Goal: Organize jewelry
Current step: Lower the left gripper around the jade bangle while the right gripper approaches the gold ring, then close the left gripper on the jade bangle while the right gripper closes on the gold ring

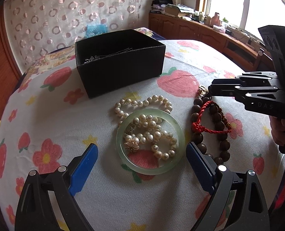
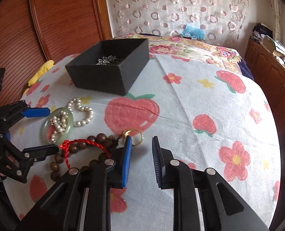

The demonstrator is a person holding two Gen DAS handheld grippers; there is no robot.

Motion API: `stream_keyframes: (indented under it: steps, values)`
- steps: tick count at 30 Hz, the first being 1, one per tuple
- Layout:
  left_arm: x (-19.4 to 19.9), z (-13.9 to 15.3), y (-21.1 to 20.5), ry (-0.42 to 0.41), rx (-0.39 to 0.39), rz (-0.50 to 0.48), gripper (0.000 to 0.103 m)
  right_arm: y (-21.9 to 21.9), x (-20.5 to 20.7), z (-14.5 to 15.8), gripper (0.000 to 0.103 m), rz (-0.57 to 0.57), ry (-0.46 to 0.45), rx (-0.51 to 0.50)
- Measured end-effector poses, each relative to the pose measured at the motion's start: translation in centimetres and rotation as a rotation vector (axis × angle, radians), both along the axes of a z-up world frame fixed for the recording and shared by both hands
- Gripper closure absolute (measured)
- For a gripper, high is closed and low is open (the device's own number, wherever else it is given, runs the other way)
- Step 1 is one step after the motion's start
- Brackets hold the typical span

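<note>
A black box (image 1: 121, 63) (image 2: 111, 71) stands on the flowered cloth with a silver chain (image 2: 106, 60) inside. In front of it lie a white pearl necklace (image 1: 142, 104) (image 2: 82, 113), partly inside a pale green jade bangle (image 1: 150, 170) (image 2: 46, 129). Beside them lie a brown wooden bead bracelet (image 1: 219, 129) (image 2: 96, 137), a red cord (image 1: 204, 113) (image 2: 78, 141) and a gold ring (image 2: 136, 134). My left gripper (image 1: 141, 151) (image 2: 37, 132) is open around the bangle. My right gripper (image 2: 141, 140) (image 1: 210, 89) is open, just behind the gold ring.
The cloth (image 2: 200, 100) covers a bed with a patterned headboard (image 1: 65, 9). A wooden cabinet (image 1: 200, 30) with clutter runs under the window at the right. A yellow item (image 2: 40, 73) lies at the cloth's left edge.
</note>
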State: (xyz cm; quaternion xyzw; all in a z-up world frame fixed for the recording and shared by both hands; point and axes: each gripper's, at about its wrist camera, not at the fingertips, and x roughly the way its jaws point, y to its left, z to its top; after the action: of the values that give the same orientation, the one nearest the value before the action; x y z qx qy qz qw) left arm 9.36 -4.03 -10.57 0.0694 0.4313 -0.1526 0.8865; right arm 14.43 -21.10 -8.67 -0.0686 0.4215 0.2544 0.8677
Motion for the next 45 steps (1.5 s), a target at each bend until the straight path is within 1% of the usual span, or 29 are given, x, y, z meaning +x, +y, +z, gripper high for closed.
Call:
stream_keyframes:
  steps: [7, 11, 12, 14, 15, 16, 22, 25, 31, 36, 40, 45]
  values:
    - [0.2, 0.1, -0.3, 0.002, 0.019, -0.002, 0.014, 1.3, 1.2, -0.4, 0.080, 0.018, 0.019, -0.026]
    - [0.4, 0.2, -0.4, 0.003, 0.019, -0.005, 0.014, 1.7, 1.3, -0.5, 0.080, 0.033, 0.013, -0.047]
    - [0.4, 0.2, -0.3, 0.003, 0.015, -0.006, 0.015, 1.7, 1.2, -0.5, 0.081, 0.037, 0.006, -0.058]
    - [0.4, 0.4, -0.4, -0.004, 0.012, -0.010, 0.023, 1.6, 1.1, -0.5, 0.082, 0.042, 0.002, -0.061]
    - [0.3, 0.5, -0.4, -0.009, 0.007, -0.015, 0.031, 1.5, 1.1, -0.4, 0.083, 0.038, 0.000, -0.060]
    - [0.2, 0.6, -0.5, -0.011, 0.002, -0.018, 0.034, 1.4, 1.1, -0.4, 0.083, 0.032, -0.003, -0.062]
    - [0.2, 0.7, -0.2, -0.020, -0.013, -0.018, 0.035, 0.7, 0.9, 0.0, 0.083, 0.015, -0.016, -0.046]
    - [-0.4, 1.1, 0.6, -0.043, -0.026, -0.007, 0.035, 0.6, 0.7, 0.4, 0.083, 0.016, -0.028, -0.032]
    - [-0.4, 3.2, 1.8, -0.109, -0.046, 0.022, 0.035, 1.2, 0.9, 2.2, 0.083, 0.032, -0.071, -0.002]
    - [0.6, 4.8, 2.8, -0.149, -0.063, 0.050, 0.035, 2.2, 2.3, 3.9, 0.083, 0.036, -0.098, 0.046]
    - [1.7, 6.0, 3.2, -0.173, -0.059, 0.060, 0.035, 3.6, 3.6, 5.5, 0.083, 0.052, -0.119, 0.091]
    - [2.9, 7.1, 3.6, -0.197, -0.052, 0.077, 0.035, 5.9, 5.5, 6.7, 0.083, 0.078, -0.141, 0.094]
